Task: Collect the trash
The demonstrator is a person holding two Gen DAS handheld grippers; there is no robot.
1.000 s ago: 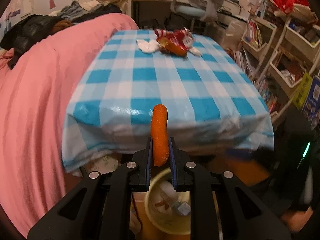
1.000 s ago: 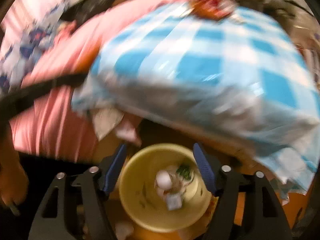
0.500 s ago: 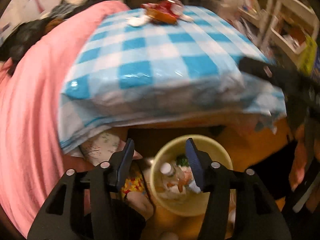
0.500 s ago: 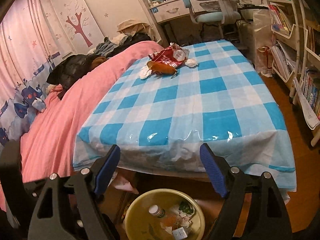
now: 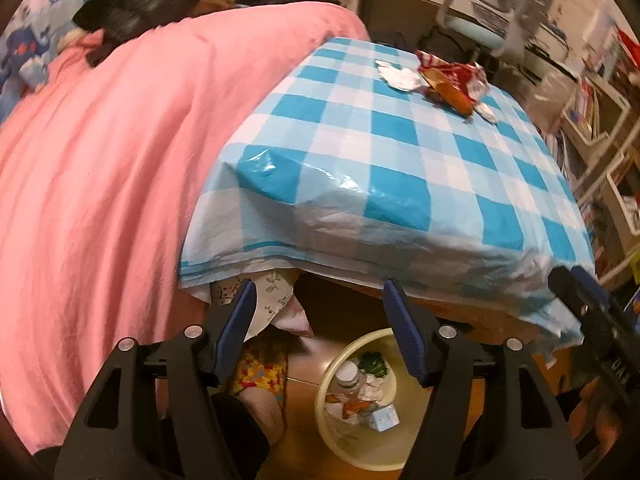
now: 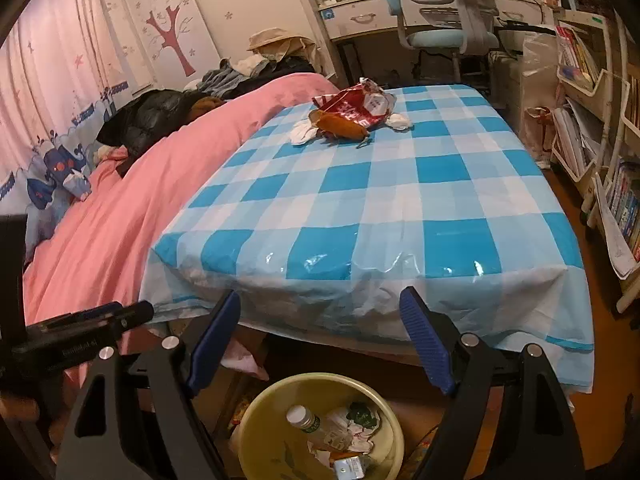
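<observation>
While your left gripper (image 5: 316,328) and right gripper (image 6: 320,340) hang with jaws apart, the round yellow plastic bin (image 6: 264,436) sits below.
Crumpled red snack wrapper (image 6: 354,106) lies near the blue-checked tablecloth's (image 6: 400,200) far edge.

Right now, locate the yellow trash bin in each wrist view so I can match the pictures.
Left wrist: yellow trash bin at bottom centre-right, on the floor below the table edge, partly behind the right finger.
Right wrist: bin at bottom centre, between the fingers.
Shared landmark: red snack bag at the far end of the checked tablecloth.
</observation>
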